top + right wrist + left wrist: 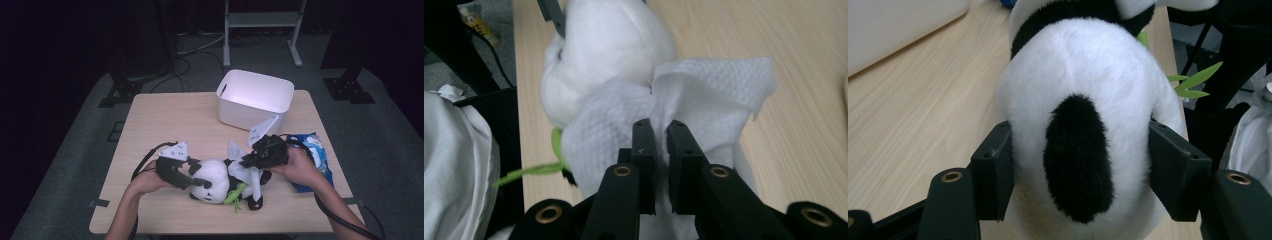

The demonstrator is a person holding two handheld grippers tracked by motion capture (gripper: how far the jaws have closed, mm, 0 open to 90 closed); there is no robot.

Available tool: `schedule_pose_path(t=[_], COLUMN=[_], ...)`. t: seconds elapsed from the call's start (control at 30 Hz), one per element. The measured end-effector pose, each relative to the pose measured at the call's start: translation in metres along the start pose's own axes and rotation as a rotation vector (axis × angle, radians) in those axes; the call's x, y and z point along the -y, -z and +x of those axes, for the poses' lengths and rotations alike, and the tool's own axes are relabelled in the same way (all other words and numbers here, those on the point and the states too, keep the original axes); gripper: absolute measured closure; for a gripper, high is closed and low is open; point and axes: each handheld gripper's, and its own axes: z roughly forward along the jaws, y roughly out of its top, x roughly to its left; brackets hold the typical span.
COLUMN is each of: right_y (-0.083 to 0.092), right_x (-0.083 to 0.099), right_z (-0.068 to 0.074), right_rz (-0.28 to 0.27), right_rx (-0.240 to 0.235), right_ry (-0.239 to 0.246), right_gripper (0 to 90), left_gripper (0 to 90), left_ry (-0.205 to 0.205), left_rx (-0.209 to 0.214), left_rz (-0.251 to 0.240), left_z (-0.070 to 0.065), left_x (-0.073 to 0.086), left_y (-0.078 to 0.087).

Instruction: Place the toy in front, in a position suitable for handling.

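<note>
panda toy (216,184): lies on its side on the counter (165,120), near the front edge
left tongs (1075,165): clamped on the panda's white head, one jaw each side
right tongs (660,145): pinched nearly closed on a white wipe (704,90) draped over the panda's body
white bin (255,97): at the counter's far side
</note>
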Motion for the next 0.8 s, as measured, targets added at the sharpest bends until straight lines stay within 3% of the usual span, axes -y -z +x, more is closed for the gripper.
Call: schedule_pose_path(t=[0.2,0.33,0.43,0.6,0.8], right_y=[-0.019,-0.023,-0.024,-0.025,-0.018], right_x=[-0.024,-0.036,-0.039,-0.023,-0.002], right_z=[0.007,0.011,0.012,0.005,-0.002], right_rz=[0.014,-0.007,0.009,0.073,0.041], right_rx=[-0.03,-0.037,-0.029,0.009,0.01], right_ry=[0.052,0.077,0.088,0.066,0.01], right_gripper=[82.8,82.8,82.8,82.8,82.9], left_gripper=[34.5,34.5,34.5,34.3,29.8], left_ry=[-0.02,-0.024,-0.024,-0.01,0.019], left_rx=[-0.006,-0.008,-0.01,-0.007,0.007], left_rz=[0.0,-0.002,0.003,-0.001,-0.025], left_z=[-0.003,-0.005,-0.005,-0.004,-0.003], left_x=[-0.004,-0.007,-0.007,-0.005,-0.005], left_y=[0.0,0.0,0.0,-0.001,-0.004])
